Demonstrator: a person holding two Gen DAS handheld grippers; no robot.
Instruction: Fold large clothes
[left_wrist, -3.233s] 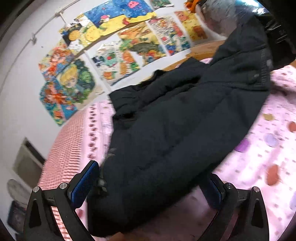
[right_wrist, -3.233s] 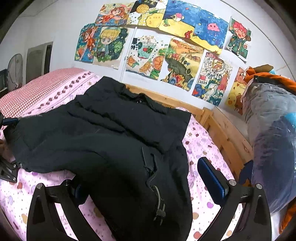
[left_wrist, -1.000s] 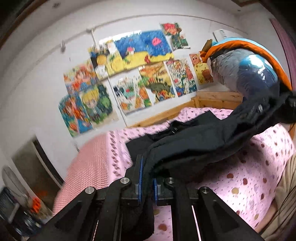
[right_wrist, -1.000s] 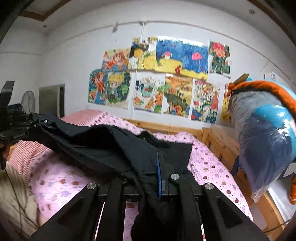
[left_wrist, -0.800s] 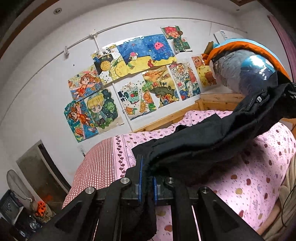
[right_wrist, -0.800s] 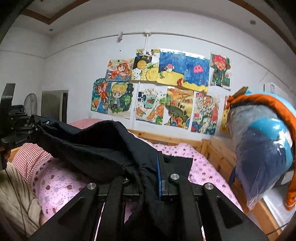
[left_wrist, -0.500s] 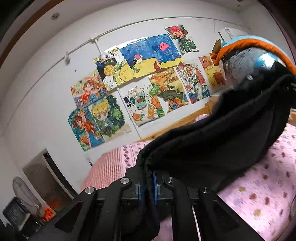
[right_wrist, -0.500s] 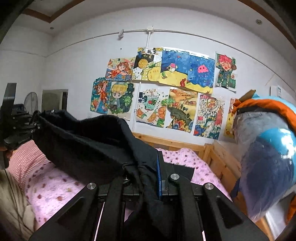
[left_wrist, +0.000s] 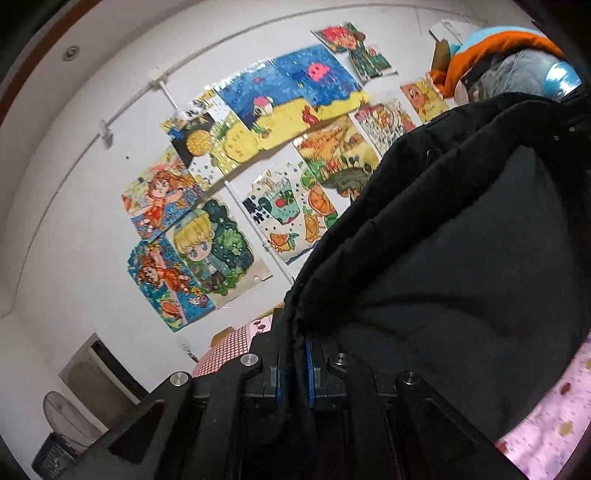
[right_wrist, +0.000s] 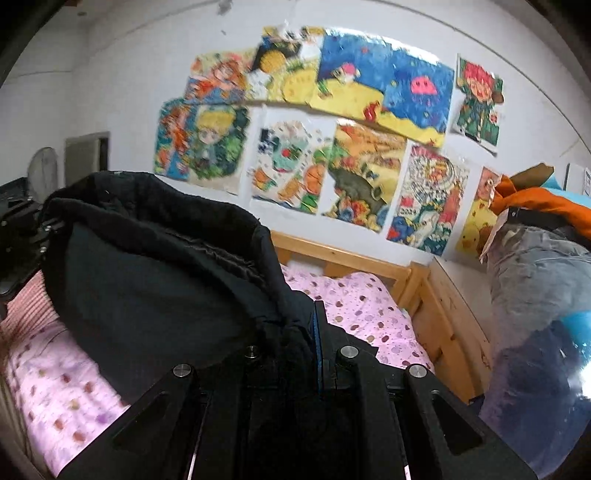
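Left gripper (left_wrist: 295, 363) clamped on black jacket (left_wrist: 443, 258) hem, angled slightly down. Right gripper (right_wrist: 314, 354) clamped on the opposite hem end, pitched lower. Jacket hangs stretched between them, above the pink dotted bed (right_wrist: 354, 306).

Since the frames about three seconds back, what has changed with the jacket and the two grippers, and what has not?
Then both grippers stood open around the hem of the black jacket, lying flat on the bed. Now the left gripper and right gripper are shut on that hem, lifted and carried toward the headboard. The drawings on the wall are unchanged.
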